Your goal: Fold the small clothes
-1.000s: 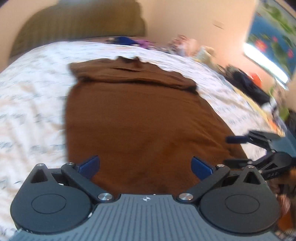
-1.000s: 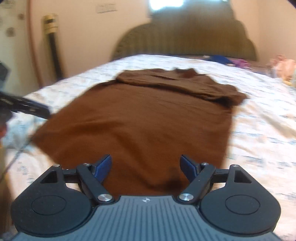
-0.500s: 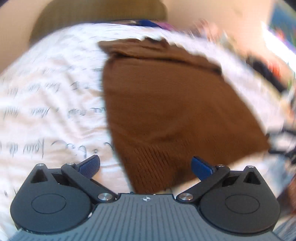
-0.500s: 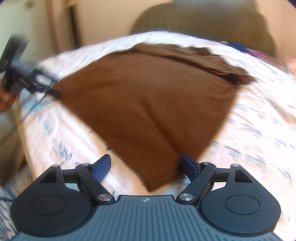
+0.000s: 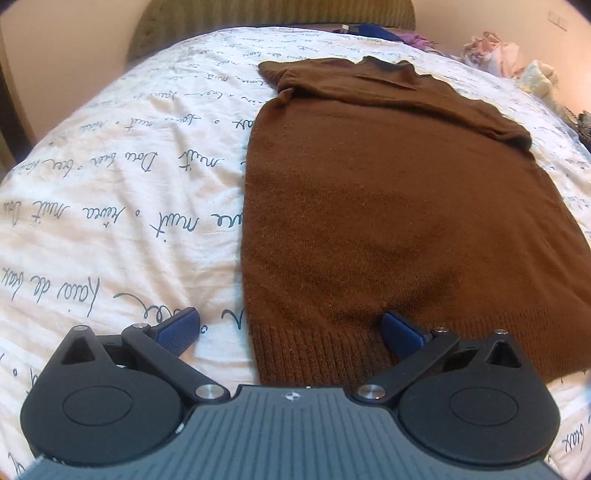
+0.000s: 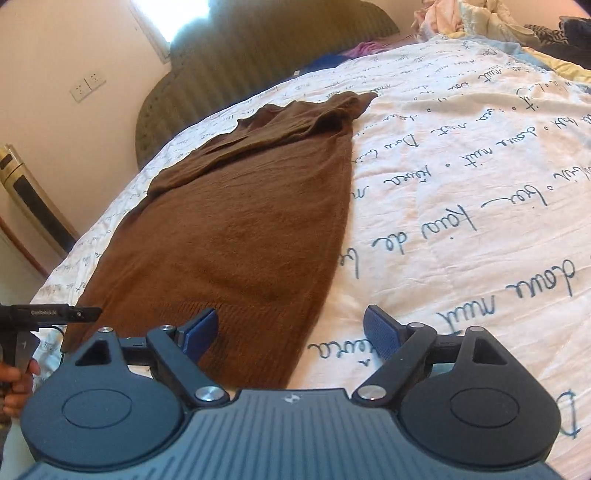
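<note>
A brown knit sweater (image 5: 388,206) lies flat on the bed, with its sleeves folded across the chest at the far end and its ribbed hem nearest me. My left gripper (image 5: 288,328) is open and straddles the hem's left corner: one pad is over the sheet, the other over the knit. My right gripper (image 6: 291,328) straddles the hem's right corner (image 6: 258,354). Its jaws are opening, and neither pad presses on the cloth. The left gripper (image 6: 22,321) also shows at the left edge of the right wrist view, with a hand (image 6: 14,376) holding it.
A white duvet (image 5: 110,192) printed with dark script covers the bed. An olive headboard (image 6: 236,62) stands at the far end, with blue and purple cloth (image 5: 373,31) in front of it. Piled clothes (image 6: 480,14) lie beyond the bed's right side. A tall appliance (image 6: 33,199) stands by the left wall.
Both grippers have moved outward from over the middle of the sweater to its two hem corners, and both have rolled and dipped. The sweater has not moved.
</note>
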### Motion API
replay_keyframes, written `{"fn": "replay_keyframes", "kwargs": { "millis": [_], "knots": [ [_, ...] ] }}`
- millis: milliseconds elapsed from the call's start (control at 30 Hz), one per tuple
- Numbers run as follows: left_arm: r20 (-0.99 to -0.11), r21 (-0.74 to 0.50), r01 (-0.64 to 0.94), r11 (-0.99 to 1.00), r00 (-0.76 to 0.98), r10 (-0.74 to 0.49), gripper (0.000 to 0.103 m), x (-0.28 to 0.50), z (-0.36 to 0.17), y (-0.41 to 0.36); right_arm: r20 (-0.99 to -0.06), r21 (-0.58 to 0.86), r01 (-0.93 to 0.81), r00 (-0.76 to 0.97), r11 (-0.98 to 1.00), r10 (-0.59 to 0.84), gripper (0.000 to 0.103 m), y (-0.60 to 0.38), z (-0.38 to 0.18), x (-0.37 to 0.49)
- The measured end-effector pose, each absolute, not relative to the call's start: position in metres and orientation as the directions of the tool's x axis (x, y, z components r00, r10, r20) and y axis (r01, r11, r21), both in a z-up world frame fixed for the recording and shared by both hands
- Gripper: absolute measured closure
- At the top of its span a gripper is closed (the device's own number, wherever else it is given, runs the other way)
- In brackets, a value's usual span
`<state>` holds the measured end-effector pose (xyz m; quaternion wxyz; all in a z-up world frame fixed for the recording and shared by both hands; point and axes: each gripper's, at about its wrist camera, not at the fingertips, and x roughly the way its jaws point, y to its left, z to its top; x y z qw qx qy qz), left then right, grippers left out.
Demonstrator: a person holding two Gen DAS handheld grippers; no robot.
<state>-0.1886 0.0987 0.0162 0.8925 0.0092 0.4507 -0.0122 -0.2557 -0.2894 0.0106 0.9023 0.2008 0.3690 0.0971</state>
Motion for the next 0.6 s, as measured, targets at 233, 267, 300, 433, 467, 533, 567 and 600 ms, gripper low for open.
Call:
{"fn": "replay_keyframes", "kwargs": {
  "millis": [233, 267, 300, 433, 467, 533, 567, 600],
  "knots": [
    [-0.807, 0.005, 0.0, 1.0, 0.59, 0.003, 0.0, -0.191, 0.016, 0.097, -0.664, 0.332, -0.074, 0.69, 0.941, 0.288, 0.016, -0.253, 0.014, -0.25],
    [-0.808, 0.006, 0.002, 1.0, 0.589, 0.003, 0.0, -0.191, 0.017, 0.097, -0.671, 0.308, -0.081, 0.688, 0.948, 0.277, 0.015, -0.249, 0.014, -0.251],
    [-0.809, 0.005, 0.002, 1.0, 0.588, 0.003, 0.0, -0.191, 0.016, 0.097, -0.677, 0.289, -0.079, 0.688, 0.954, 0.263, 0.015, -0.246, 0.015, -0.25],
    [-0.815, -0.003, 0.002, 1.0, 0.579, -0.004, 0.0, -0.188, 0.016, 0.097, -0.671, 0.333, -0.018, 0.698, 0.943, 0.25, 0.015, -0.254, 0.015, -0.244],
    [-0.816, -0.004, 0.003, 1.0, 0.578, -0.005, 0.0, -0.189, 0.016, 0.097, -0.67, 0.351, 0.006, 0.701, 0.936, 0.247, 0.014, -0.258, 0.014, -0.241],
    [-0.816, -0.004, 0.004, 1.0, 0.578, -0.006, 0.0, -0.189, 0.016, 0.097, -0.672, 0.369, 0.029, 0.698, 0.929, 0.246, 0.008, -0.26, 0.013, -0.237],
    [-0.815, -0.007, 0.001, 1.0, 0.579, -0.006, 0.0, -0.189, 0.015, 0.097, -0.671, 0.383, 0.031, 0.696, 0.923, 0.255, 0.004, -0.259, 0.012, -0.236],
    [-0.813, -0.007, -0.002, 1.0, 0.582, -0.005, 0.0, -0.19, 0.015, 0.097, -0.672, 0.378, 0.029, 0.696, 0.925, 0.253, 0.003, -0.256, 0.012, -0.236]
  ]
}}
